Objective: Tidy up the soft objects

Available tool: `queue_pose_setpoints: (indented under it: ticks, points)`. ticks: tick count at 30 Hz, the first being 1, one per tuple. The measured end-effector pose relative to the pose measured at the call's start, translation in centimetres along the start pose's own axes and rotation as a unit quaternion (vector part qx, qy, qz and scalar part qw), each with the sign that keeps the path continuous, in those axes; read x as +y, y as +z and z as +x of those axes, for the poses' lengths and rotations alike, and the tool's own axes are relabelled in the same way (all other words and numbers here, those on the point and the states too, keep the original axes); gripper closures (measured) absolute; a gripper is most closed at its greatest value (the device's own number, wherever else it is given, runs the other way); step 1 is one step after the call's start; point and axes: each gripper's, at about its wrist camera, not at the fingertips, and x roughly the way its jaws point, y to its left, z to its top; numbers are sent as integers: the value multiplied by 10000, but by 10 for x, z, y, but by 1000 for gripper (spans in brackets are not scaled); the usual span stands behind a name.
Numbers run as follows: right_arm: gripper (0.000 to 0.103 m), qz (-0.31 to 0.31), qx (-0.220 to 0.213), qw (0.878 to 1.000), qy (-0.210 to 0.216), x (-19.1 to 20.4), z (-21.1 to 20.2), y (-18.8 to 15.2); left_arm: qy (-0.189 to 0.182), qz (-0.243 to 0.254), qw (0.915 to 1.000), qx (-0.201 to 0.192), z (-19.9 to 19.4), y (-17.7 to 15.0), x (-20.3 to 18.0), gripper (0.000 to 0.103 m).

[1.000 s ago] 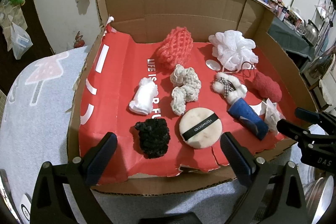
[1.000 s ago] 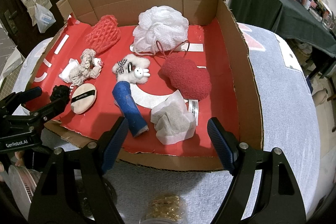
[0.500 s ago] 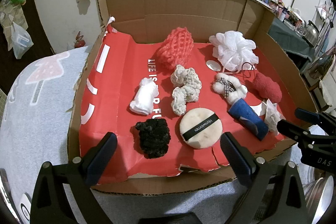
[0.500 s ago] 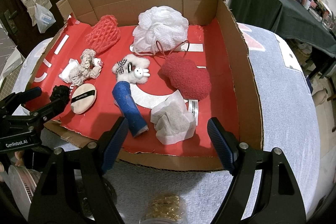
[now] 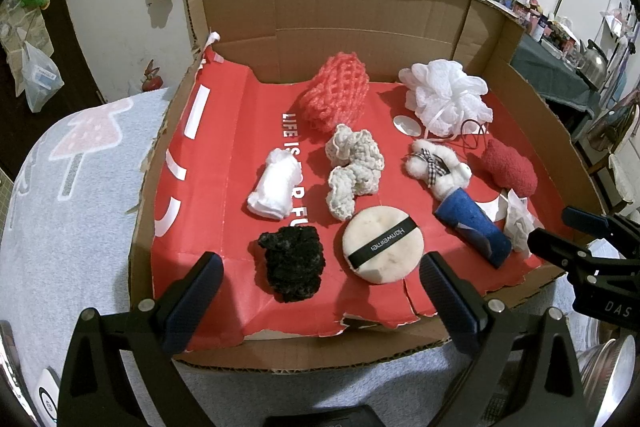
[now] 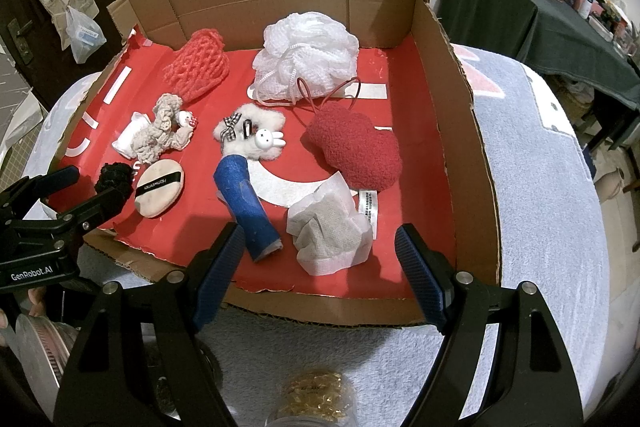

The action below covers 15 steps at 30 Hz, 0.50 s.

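Nothing's moved since 1 s ago: both my grippers hang open and empty at the near edge of the cardboard box (image 5: pixel 360 23). Left gripper (image 5: pixel 320 291): black scrunchie (image 5: pixel 291 263) and powder puff (image 5: pixel 383 245) just ahead. Right gripper (image 6: pixel 320 267): blue roll (image 6: pixel 246 201) and white cloth (image 6: pixel 330 231) just ahead.

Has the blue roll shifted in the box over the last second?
No. The blue roll lies just as before, beside the crumpled white cloth, near the cardboard box front edge.
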Motion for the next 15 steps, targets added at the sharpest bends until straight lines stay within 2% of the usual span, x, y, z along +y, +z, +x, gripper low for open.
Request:
queue_pose_setpoints:
  ticks: [15]
  points:
    - [26, -3, -2, 10000, 1, -1, 0, 1, -58, -101, 9999, 33, 0, -1, 3, 3]
